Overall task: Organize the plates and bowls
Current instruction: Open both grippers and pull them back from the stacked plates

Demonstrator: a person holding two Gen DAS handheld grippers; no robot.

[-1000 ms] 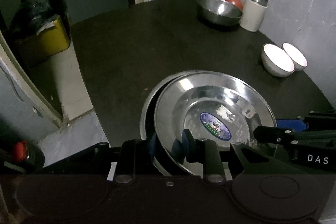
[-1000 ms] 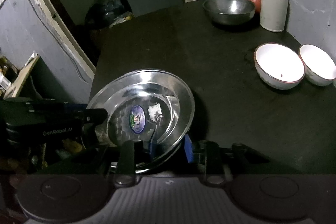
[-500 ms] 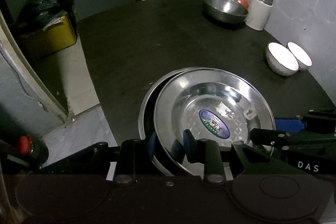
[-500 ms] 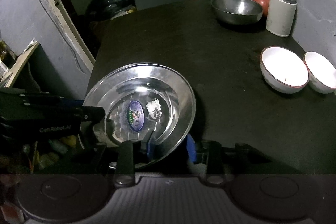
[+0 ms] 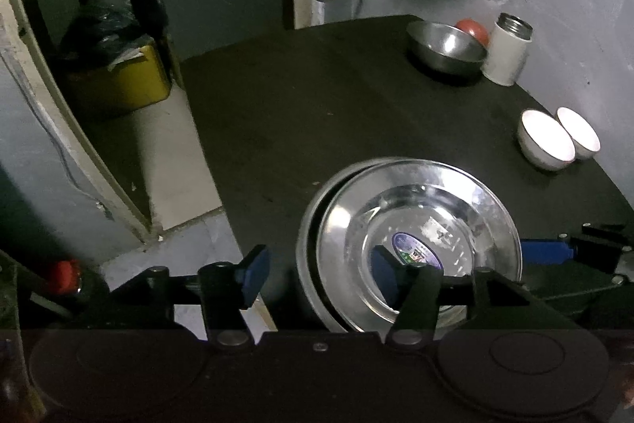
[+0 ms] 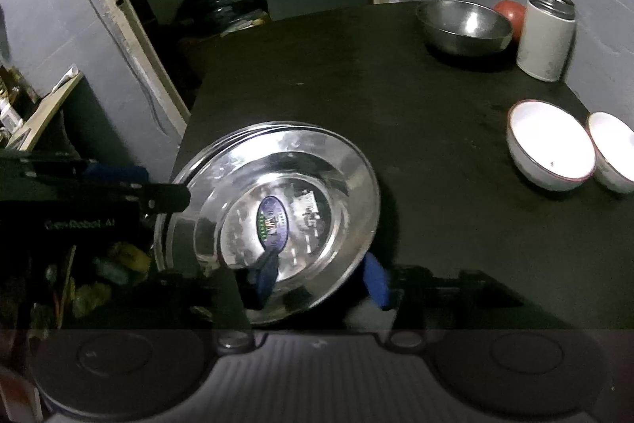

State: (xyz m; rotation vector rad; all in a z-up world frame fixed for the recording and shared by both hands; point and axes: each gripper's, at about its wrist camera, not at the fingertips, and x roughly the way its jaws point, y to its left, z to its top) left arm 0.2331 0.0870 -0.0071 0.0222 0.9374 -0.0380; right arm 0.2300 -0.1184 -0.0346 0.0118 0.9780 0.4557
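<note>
We are spreading both the left gripper [image 5: 317,274] and right gripper [image 6: 321,278] fingers off the rim of the top steel plate [image 6: 285,209], now resting on the plate stack [image 5: 309,244].

Shiny steel plates [image 5: 420,221] lie stacked slightly askew near two white bowls [image 6: 550,145] and a steel bowl [image 6: 463,24].

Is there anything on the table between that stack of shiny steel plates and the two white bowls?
No. In the right wrist view, only bare dark table lies between the steel plates and the white bowls; the left wrist view agrees.
</note>
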